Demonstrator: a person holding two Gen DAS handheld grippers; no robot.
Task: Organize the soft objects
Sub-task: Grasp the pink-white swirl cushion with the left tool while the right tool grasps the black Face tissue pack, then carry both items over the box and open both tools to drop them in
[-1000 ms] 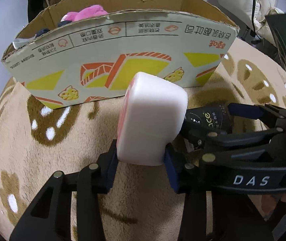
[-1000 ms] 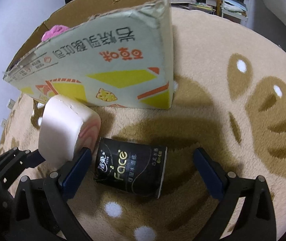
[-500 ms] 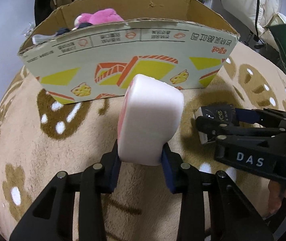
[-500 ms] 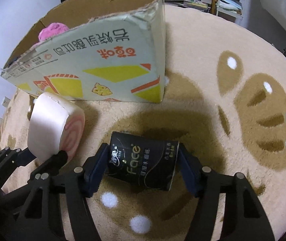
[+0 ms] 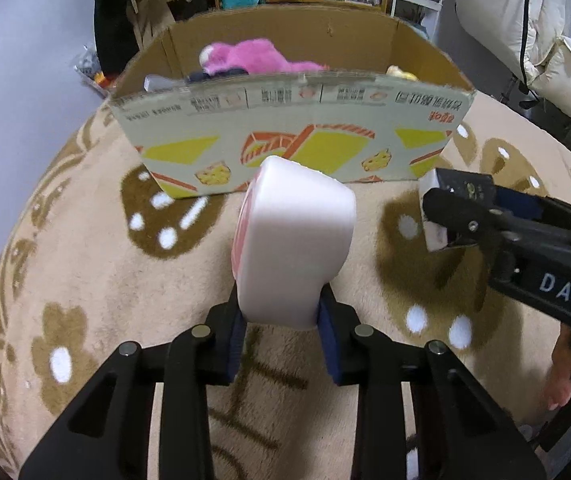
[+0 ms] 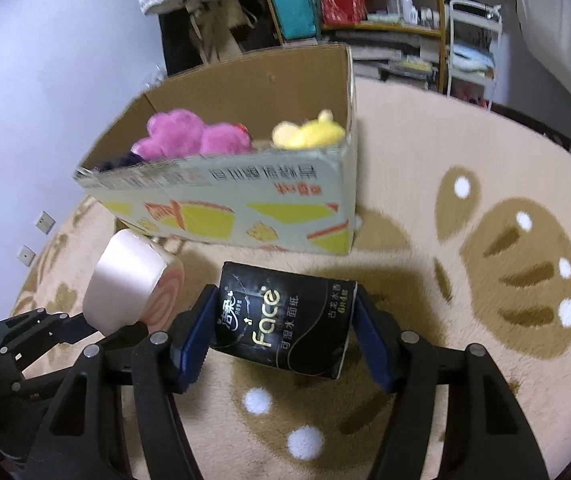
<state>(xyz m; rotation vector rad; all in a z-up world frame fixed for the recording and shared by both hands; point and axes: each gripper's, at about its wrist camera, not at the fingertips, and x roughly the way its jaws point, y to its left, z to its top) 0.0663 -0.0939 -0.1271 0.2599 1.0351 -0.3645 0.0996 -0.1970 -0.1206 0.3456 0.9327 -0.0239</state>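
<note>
box wall [image 5: 285,128] ahead; open rug [image 6: 465,152] right.

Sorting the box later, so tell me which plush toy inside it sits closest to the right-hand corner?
The yellow plush toy, tucked against the cardboard box's right corner; the pink plush toy lies further left.

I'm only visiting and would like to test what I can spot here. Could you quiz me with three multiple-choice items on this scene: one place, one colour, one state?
1. Where is the pink plush toy?
A in the cardboard box
B on the rug
C on a shelf

2. What colour is the tissue pack?
A white
B black
C green

3. What is clamped in the left gripper?
A nothing
B a yellow toy
C the pink roll

Answers: 1 A, it lies behind the box wall. 2 B, black wrapper with pale lettering. 3 C, the jaws, closing further, squeeze its sides.
</note>
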